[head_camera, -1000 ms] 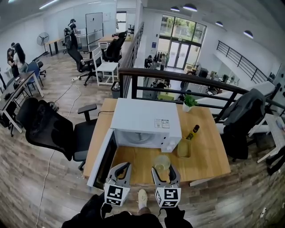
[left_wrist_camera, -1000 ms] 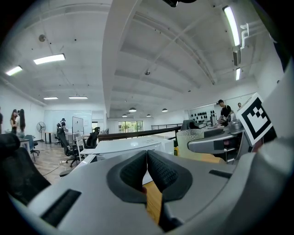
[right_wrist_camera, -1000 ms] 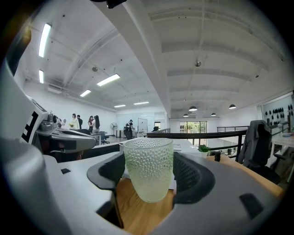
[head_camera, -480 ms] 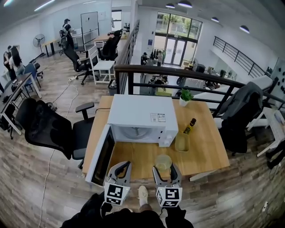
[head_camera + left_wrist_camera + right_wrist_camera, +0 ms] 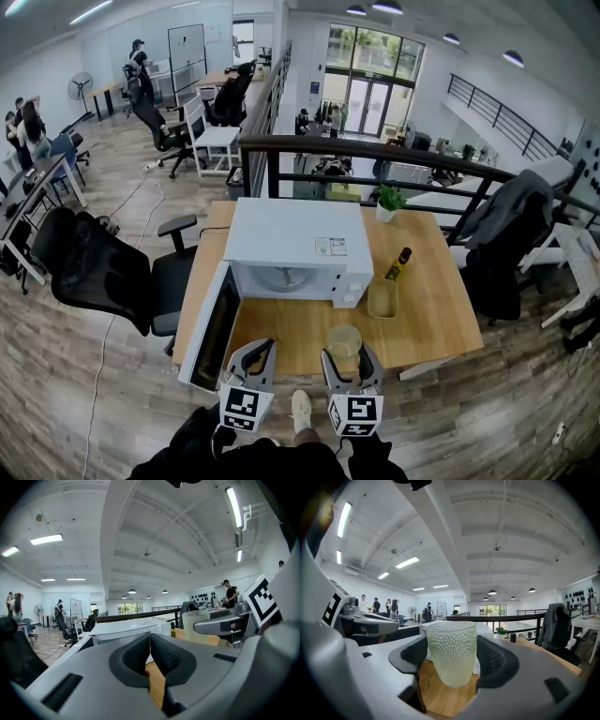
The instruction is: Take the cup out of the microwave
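Note:
A white microwave stands on the wooden table with its door swung open to the left. A clear, bumpy plastic cup is outside it, over the table's near edge. My right gripper is shut on the cup, whose sides sit upright between the two dark pads. To its left my left gripper is shut with nothing in it, pads together, just in front of the open door.
A dark bottle and a yellowish container stand right of the microwave, and a small potted plant is at the far edge. A black office chair stands left of the table, a jacket-draped chair right.
The head view has shifted a little. The right gripper still holds the cup at the table's near edge, and the left gripper has stayed where it was.

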Demonstrator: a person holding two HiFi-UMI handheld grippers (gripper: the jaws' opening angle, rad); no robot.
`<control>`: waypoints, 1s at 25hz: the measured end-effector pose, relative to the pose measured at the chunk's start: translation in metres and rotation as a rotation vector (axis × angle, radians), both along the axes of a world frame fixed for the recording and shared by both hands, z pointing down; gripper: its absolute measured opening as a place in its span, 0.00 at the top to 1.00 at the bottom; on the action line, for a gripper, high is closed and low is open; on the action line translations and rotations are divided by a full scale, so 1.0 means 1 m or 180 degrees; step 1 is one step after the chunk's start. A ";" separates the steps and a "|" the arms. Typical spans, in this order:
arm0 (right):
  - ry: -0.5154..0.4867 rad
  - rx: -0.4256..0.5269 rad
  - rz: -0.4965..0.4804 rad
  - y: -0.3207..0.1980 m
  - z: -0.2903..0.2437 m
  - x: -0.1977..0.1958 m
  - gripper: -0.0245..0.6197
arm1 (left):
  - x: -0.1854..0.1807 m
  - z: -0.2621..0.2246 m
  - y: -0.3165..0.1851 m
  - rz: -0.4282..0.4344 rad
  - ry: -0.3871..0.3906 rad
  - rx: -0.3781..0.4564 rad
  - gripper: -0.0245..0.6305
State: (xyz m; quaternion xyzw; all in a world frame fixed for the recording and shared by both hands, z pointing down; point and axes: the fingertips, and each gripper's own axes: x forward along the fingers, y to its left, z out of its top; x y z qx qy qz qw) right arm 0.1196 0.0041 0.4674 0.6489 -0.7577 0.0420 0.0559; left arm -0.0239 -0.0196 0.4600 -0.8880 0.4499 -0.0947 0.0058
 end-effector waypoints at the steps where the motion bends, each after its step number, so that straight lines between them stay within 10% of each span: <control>1: 0.0000 0.0000 0.0000 0.000 -0.001 -0.001 0.43 | -0.001 -0.001 0.000 -0.0002 0.0001 0.0000 0.93; 25: 0.0033 0.0027 -0.0050 -0.007 -0.003 -0.015 0.43 | -0.015 0.000 -0.006 -0.0047 0.0024 -0.0013 0.93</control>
